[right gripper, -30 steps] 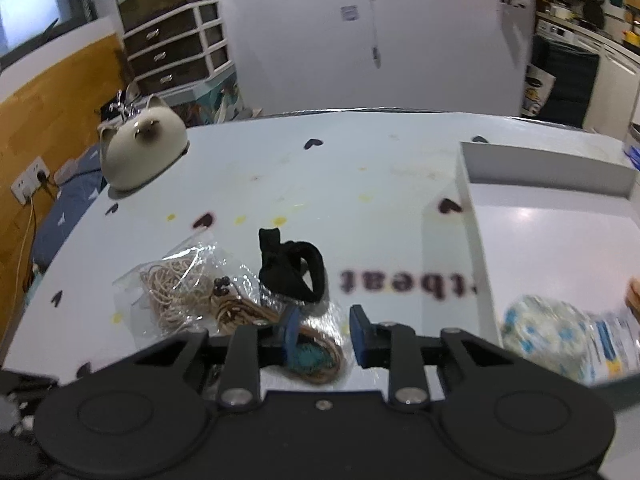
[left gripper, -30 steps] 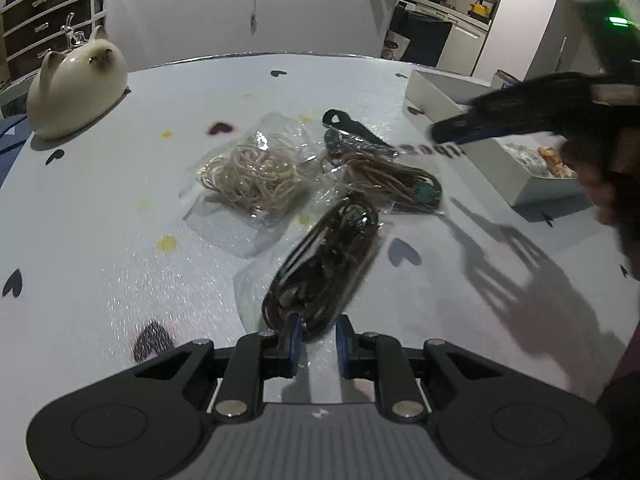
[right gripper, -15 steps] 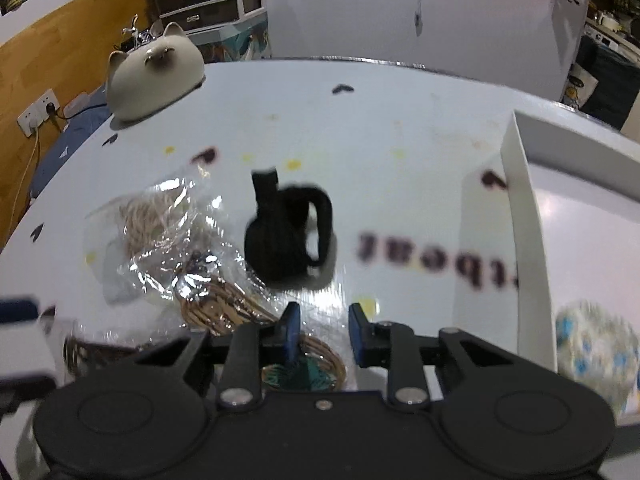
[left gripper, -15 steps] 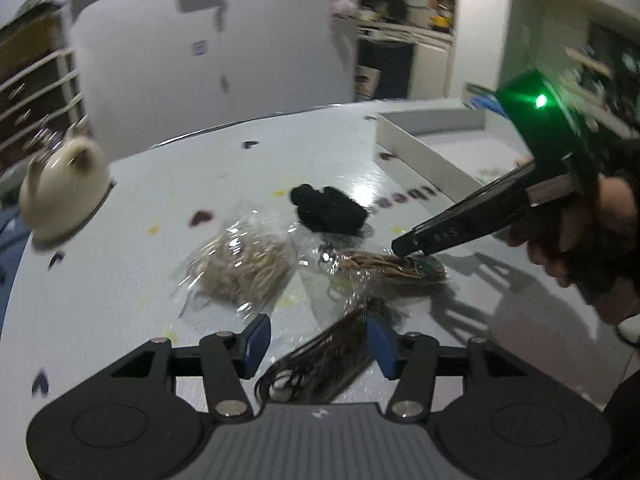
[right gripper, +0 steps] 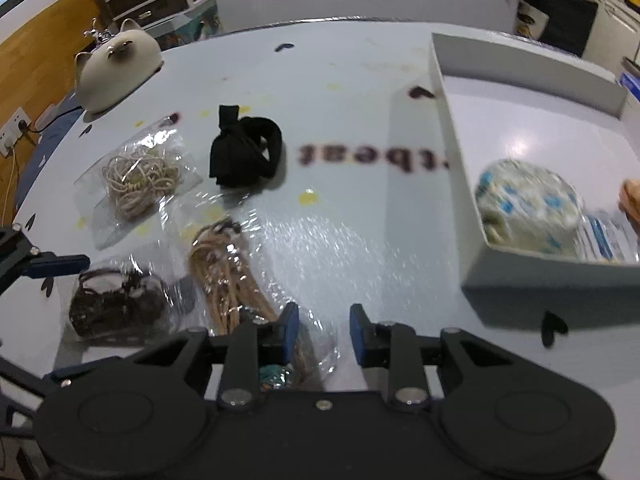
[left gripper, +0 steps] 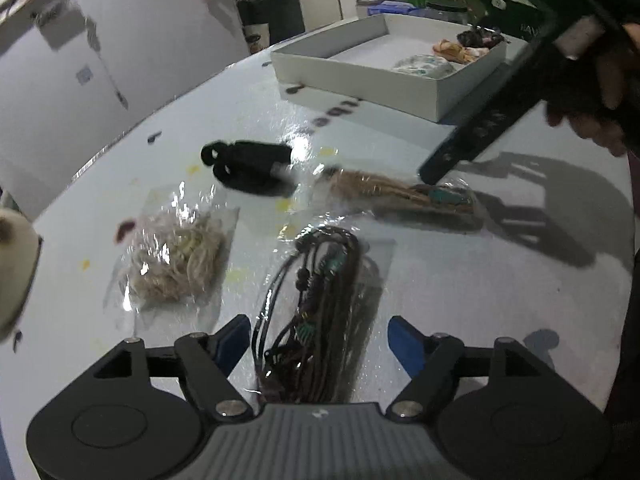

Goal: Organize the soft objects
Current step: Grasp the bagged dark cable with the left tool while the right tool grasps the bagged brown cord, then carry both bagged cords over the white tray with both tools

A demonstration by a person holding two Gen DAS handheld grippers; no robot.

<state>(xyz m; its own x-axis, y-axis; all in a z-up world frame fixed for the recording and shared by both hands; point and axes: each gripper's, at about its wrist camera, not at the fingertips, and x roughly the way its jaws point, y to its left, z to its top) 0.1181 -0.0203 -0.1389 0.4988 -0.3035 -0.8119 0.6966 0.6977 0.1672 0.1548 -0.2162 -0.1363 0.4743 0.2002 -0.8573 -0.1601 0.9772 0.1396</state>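
The left hand-held gripper (left gripper: pixel 320 340) hangs wide open over the bagged dark-brown cord bundle (left gripper: pixel 316 312), its blue fingers either side of the near end and gripping nothing, while the right hand-held gripper (right gripper: pixel 324 330) is partly open and empty, with the bagged tan cord bundle (right gripper: pixel 228 276) lying on the table (right gripper: pixel 340 80) just under its left finger. To my eye the job in hand is lifting these packets into the white box (right gripper: pixel 452 120). The plastic looks slick, so I would come down low, centre the fingers across the thick part of the cords rather than the loose film, and close firmly before lifting. The left wrist view shows the far corner of the box, where a tan and a dark soft item sit beyond the blue-patterned cloth roll (left gripper: pixel 422 66); the right wrist view cuts those off, but it alone shows the cat-shaped ornament (right gripper: pixel 116 68) whole, and the black fabric band (right gripper: pixel 244 152) and the packet of pale cream cords (right gripper: pixel 140 180) sharply.
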